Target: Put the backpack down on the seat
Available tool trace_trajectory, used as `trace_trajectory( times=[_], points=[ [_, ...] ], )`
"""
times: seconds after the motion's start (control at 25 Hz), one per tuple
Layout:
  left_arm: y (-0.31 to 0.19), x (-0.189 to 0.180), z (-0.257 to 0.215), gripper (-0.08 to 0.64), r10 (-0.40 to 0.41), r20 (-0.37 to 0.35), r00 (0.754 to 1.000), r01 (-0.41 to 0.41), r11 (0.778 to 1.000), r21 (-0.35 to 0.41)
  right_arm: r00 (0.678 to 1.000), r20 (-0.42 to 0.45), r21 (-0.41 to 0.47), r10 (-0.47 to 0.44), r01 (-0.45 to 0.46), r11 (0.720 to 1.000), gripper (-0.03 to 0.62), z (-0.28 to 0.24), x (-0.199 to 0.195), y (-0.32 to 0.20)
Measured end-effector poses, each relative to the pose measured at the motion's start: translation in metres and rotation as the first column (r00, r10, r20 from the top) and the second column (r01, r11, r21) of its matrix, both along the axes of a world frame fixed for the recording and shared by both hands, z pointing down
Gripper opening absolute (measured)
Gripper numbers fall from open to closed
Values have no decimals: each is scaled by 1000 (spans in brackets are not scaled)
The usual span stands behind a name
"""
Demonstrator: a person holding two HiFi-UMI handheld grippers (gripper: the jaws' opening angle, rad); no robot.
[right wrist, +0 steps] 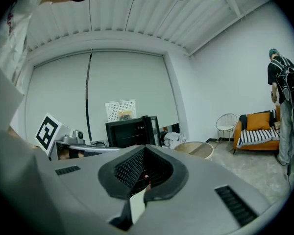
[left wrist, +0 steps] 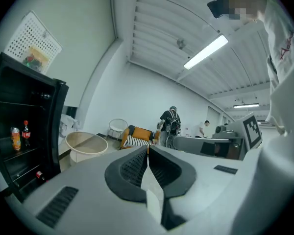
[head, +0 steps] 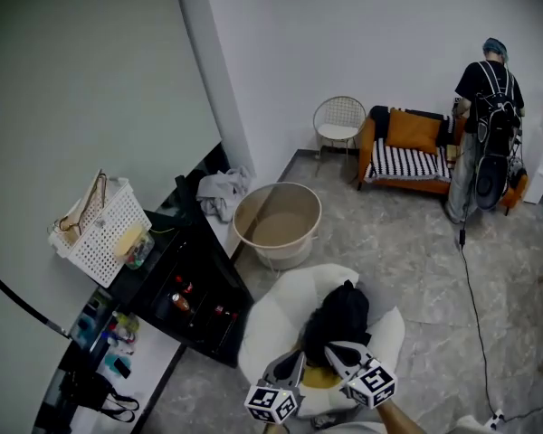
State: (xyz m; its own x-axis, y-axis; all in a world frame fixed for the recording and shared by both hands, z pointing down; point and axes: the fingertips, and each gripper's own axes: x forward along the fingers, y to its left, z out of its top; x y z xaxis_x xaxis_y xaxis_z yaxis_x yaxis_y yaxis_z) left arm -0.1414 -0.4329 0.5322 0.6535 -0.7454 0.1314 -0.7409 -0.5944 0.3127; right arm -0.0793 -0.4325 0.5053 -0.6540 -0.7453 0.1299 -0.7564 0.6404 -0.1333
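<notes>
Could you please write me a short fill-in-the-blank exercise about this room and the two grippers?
The black backpack lies on the ____ seat.
The jaws of the left gripper and the right gripper are both ____.
The round tub stands on the floor beside the ____ shelf unit.
The sofa by the far wall is ____.
Missing words: white; shut; black; orange.

No legible text or number anywhere (only a faint, illegible red scrawl on a white shirt (left wrist: 286, 72))
</notes>
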Motion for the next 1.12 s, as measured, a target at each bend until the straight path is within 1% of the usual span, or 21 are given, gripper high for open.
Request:
trace_trajectory(
  times=[0.16, 0.4, 0.64, 0.84, 1.0, 1.12],
  points=[
    [5, 3, -7, 35, 12, 0, 1000, -12, 1000, 26, 1000, 13, 6, 22, -22, 1000, 28, -8, 5, 11],
    [26, 21, -7, 35, 32, -12, 999, -31, 999, 23, 999, 21, 7, 27, -27, 1000, 28, -14, 11, 32],
    [50, 46, -8, 36, 63, -4, 998, -63, 998, 19, 997, 48, 5, 53, -54, 999, 28, -19, 31, 50],
    [82, 75, -12, 35, 79, 5, 997, -79, 997, 15, 997, 51, -16, 63, -62, 998, 28, -16, 62, 86],
    [120, 101, -16, 36, 99, 17, 995, -99, 995, 15, 996, 55, -29, 73, -72, 997, 28, -11, 86, 125],
    [150, 116, -18, 35, 103, 23, 994, -104, 994, 15, 996, 58, -35, 65, -63, 997, 28, -11, 96, 155]
  ],
)
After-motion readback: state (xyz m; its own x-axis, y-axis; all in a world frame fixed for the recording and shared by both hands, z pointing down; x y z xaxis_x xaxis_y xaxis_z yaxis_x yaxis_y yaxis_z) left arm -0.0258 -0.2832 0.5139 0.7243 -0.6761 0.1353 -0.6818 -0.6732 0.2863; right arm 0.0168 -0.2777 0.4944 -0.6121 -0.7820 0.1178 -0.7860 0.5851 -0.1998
